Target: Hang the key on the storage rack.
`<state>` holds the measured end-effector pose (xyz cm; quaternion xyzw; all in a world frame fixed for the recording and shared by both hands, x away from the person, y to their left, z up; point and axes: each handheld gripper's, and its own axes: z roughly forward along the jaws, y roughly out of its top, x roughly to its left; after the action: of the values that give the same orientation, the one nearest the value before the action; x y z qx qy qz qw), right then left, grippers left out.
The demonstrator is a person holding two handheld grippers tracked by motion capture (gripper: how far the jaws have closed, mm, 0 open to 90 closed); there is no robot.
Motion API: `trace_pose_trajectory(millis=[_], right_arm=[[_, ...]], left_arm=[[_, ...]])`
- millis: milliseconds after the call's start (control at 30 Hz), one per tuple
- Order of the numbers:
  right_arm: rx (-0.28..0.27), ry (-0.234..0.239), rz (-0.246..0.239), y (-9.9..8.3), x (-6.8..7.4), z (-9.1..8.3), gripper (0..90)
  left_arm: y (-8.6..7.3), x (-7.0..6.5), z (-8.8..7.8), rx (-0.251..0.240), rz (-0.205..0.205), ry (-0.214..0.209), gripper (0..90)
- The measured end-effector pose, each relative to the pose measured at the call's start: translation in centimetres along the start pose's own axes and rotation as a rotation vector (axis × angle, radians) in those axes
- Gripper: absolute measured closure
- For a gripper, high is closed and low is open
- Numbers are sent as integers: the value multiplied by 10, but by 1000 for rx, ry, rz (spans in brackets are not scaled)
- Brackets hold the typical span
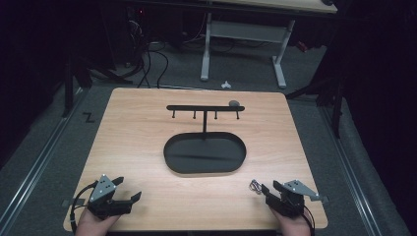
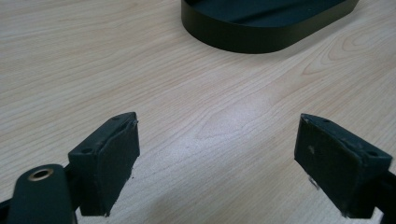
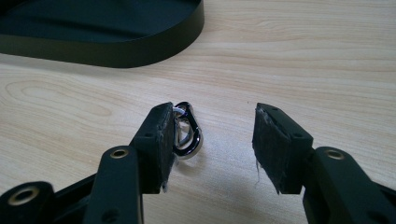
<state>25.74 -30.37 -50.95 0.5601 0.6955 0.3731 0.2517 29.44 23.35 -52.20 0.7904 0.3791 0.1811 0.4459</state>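
- Your right gripper [image 3: 212,140] stands with its jaws wide apart, clamping nothing; the small shiny metal clasp [image 3: 187,131] lies on the pale wooden table [image 1: 137,147], just beside the inner face of its left pad.
- Your left gripper [image 2: 217,163] is spread wide too, with bare wood between its pads.
- The black oval tray [image 1: 169,152] with its hook rack [image 1: 205,107] sits mid-table, well apart from both.

1. The high view looks forward and down from above the person's side, taking in the whole table [image 1: 147,123].
2. Each gripper view sits low and close over the wood, facing the black oval tray [image 2: 261,35].
3. All three share that tray [image 3: 140,46].
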Motion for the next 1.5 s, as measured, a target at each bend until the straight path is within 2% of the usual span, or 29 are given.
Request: trace_pose_trajectory(millis=[200, 333, 700, 967, 1200, 1233, 1367, 1500], right_arm=[[-1, -10, 10, -1, 0, -2, 486], [0, -14, -3, -3, 0, -4, 487], [-6, -12, -8, -2, 0, -6, 494], [-6, 23, -18, 0, 1, -7, 551], [3, 37, -25, 0, 5, -6, 553], [1, 41, -41, 1, 7, -6, 553], [5, 45, -44, 1, 11, -5, 553], [19, 64, -67, 1, 14, -5, 553]], left_arm=[[3, 1, 4, -3, 2, -12, 145], [4, 1, 5, -7, 6, -18, 145], [4, 0, 5, -7, 4, -16, 145], [4, 0, 5, -3, 6, -11, 145], [3, -1, 6, 5, 10, -20, 148], [4, -1, 6, 4, 11, -21, 148], [3, -1, 6, 3, 8, -21, 148], [4, 0, 5, 2, 9, -19, 148]])
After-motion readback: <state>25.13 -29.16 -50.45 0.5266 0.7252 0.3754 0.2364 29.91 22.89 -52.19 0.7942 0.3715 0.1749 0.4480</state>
